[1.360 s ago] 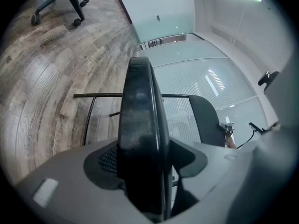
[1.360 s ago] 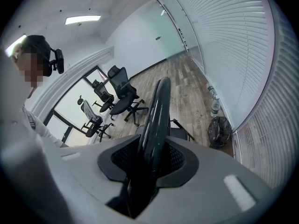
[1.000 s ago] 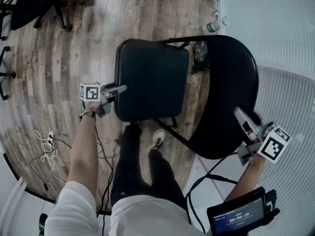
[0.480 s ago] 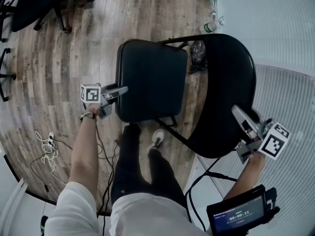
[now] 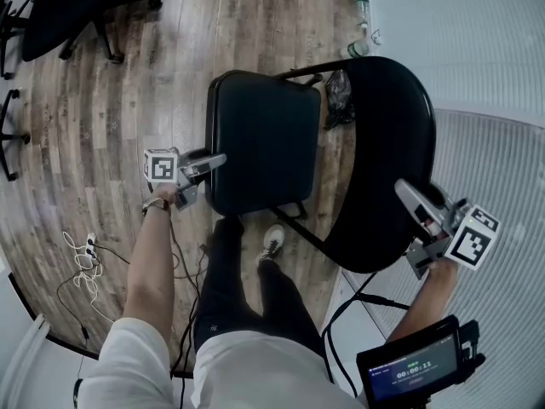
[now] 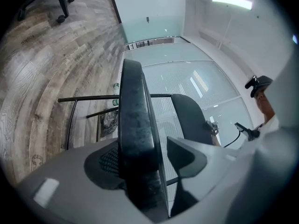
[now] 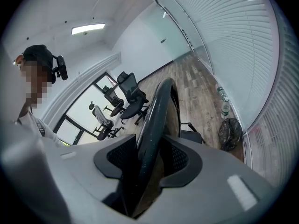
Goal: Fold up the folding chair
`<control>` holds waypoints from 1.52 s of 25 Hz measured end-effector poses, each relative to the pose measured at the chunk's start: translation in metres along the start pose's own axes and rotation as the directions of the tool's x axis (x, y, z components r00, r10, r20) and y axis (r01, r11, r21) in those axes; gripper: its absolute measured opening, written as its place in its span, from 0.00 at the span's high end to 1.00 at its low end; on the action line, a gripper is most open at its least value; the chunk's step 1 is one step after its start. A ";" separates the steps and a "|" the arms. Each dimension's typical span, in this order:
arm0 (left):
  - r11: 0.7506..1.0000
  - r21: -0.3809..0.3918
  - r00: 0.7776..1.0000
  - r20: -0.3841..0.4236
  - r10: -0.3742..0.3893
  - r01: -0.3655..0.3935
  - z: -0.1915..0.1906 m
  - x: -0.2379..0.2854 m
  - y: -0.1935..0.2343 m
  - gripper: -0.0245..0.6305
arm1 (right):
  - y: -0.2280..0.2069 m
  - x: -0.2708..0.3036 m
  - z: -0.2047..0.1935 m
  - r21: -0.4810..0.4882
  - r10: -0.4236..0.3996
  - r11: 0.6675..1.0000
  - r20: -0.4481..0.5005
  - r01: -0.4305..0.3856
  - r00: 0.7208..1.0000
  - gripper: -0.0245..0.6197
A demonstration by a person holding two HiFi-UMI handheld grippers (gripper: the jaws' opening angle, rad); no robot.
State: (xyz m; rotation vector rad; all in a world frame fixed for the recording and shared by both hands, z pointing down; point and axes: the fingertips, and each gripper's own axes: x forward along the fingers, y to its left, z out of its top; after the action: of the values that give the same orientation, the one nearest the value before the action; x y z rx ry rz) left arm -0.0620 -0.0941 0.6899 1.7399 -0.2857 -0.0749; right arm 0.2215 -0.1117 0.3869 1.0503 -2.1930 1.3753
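Left hand-held gripper (image 5: 213,162) straddled the seat (image 5: 264,139) wide, right hand-held gripper (image 5: 407,196) opening around the backrest (image 5: 383,143); a square upward lift seemed wisest.

Wood-plank floor (image 5: 111,118) beneath me: folding chair (image 5: 264,139), office chair (image 5: 64,11), white cables (image 5: 81,258), bottles (image 5: 362,2), possibly a dark bag (image 5: 339,96).

Bright even light w/ fisheye warp at edges.
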 end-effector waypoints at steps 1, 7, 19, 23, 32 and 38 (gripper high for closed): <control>1.000 0.007 1.000 -0.005 -0.008 0.008 -0.001 0.001 -0.003 0.58 | 0.001 0.000 0.000 -0.003 0.001 1.000 0.000 -0.001 1.000 0.70; 0.999 0.010 0.999 0.008 -0.037 0.037 0.002 0.011 -0.022 0.58 | 0.008 0.002 0.004 -0.009 0.003 1.000 0.000 -0.003 1.000 0.69; 0.995 0.056 0.997 0.004 -0.080 0.080 0.003 0.033 -0.055 0.60 | 0.021 0.000 0.014 -0.011 0.022 1.000 0.012 -0.022 1.000 0.67; 0.991 0.089 0.994 -0.048 -0.097 0.101 -0.001 0.048 -0.070 0.60 | 0.025 0.000 0.017 -0.007 0.036 0.999 0.021 -0.035 0.999 0.65; 0.979 0.104 0.982 -0.082 -0.170 0.178 0.000 0.073 -0.109 0.60 | 0.038 -0.006 0.031 -0.015 0.015 1.000 0.018 -0.015 1.000 0.65; 0.970 0.109 0.973 -0.096 -0.209 0.219 -0.003 0.095 -0.132 0.60 | 0.044 -0.010 0.034 -0.014 0.027 1.000 0.031 -0.026 0.999 0.63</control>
State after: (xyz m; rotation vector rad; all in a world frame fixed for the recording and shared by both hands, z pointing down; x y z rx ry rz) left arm 0.0503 -0.0918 0.5716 1.8825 -0.0401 -0.1440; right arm 0.1982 -0.1260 0.3376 1.0483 -2.2437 1.3618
